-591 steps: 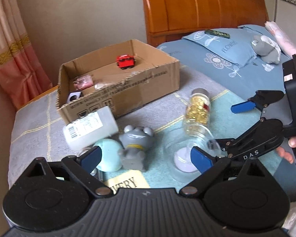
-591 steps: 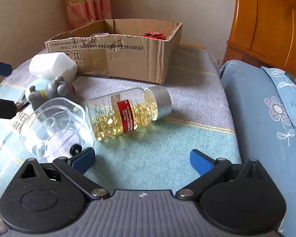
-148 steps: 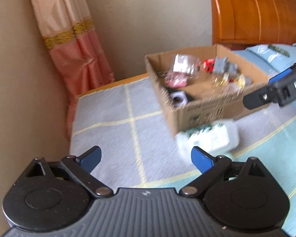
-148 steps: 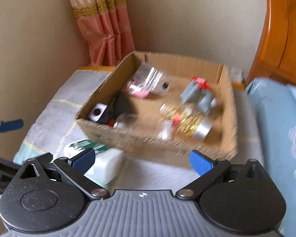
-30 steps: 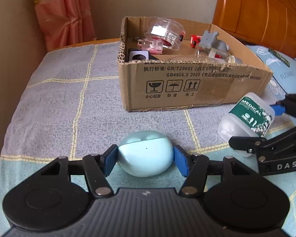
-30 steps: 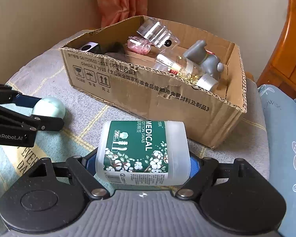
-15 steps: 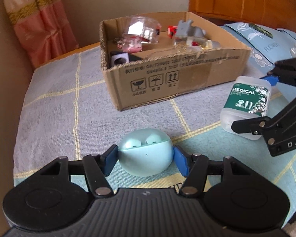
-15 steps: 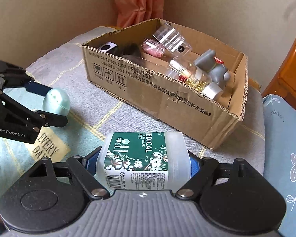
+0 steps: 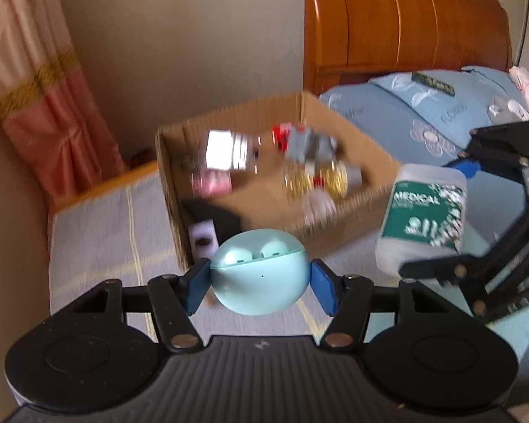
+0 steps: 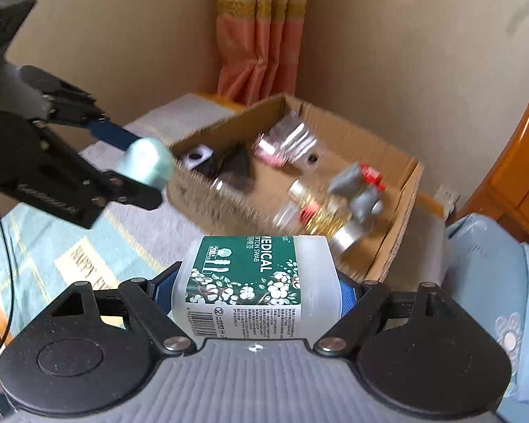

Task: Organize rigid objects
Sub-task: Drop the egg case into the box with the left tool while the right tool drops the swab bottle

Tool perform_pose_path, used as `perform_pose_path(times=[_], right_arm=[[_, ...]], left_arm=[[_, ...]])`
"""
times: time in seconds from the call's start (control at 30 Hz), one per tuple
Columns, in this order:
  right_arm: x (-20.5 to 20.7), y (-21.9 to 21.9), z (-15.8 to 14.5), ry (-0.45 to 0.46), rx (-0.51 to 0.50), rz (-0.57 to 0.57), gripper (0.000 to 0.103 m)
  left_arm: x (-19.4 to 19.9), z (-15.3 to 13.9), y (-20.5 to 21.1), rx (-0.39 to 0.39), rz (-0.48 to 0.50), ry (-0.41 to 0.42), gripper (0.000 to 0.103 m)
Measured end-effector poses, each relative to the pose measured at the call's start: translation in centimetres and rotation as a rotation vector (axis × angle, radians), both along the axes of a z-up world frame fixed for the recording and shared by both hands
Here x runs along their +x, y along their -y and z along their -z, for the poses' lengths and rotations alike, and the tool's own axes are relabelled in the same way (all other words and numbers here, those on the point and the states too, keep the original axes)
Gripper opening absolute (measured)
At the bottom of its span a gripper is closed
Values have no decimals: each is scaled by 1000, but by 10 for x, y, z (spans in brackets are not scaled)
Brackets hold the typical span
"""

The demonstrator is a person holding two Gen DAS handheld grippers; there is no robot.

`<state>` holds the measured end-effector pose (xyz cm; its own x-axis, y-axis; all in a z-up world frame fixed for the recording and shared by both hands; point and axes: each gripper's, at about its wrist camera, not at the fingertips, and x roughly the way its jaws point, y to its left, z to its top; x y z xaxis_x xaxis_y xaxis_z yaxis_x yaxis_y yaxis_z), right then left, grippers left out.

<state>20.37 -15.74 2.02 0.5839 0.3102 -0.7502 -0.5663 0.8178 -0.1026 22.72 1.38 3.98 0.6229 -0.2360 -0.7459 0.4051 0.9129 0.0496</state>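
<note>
My left gripper (image 9: 261, 282) is shut on a pale blue earbud case (image 9: 259, 273) and holds it in the air just before the near left corner of the open cardboard box (image 9: 366, 218). My right gripper (image 10: 254, 292) is shut on a white cotton swab tub with a green MEDICAL label (image 10: 254, 285), lifted in front of the box (image 10: 402, 218). The tub (image 9: 423, 218) and right gripper show at the right of the left wrist view. The case (image 10: 146, 164) and left gripper show at the left of the right wrist view. The box holds several items, blurred.
In the box I see a grey toy (image 10: 361, 190), a pill bottle (image 10: 317, 215), a clear container (image 9: 225, 149) and a pink item (image 10: 271, 149). A wooden headboard (image 9: 405, 28) and blue pillow (image 9: 441, 105) are to the right. A pink curtain (image 10: 261, 28) hangs behind.
Both grippers have lifted their objects off the cloth and moved toward the box. The view is now blurred by motion.
</note>
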Motion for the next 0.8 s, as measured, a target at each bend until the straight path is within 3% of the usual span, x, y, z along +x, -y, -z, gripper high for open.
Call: perform_pose_path(times=[0.3, 0.4, 0.5, 0.6, 0.8], right_arm=[[35, 6, -26, 42, 17, 65, 86], [46, 6, -26, 39, 21, 78, 86], [57, 7, -27, 35, 23, 88, 86], [68, 7, -27, 31, 20, 97, 86], [118, 5, -29, 26, 24, 142, 86]], left_arm=[[66, 4, 18, -17, -40, 59, 63], [74, 8, 19, -20, -56, 76, 79], [69, 6, 16, -38, -59, 90, 83], [58, 3, 9, -44, -51, 90, 96], [25, -1, -7, -59, -52, 100, 97]])
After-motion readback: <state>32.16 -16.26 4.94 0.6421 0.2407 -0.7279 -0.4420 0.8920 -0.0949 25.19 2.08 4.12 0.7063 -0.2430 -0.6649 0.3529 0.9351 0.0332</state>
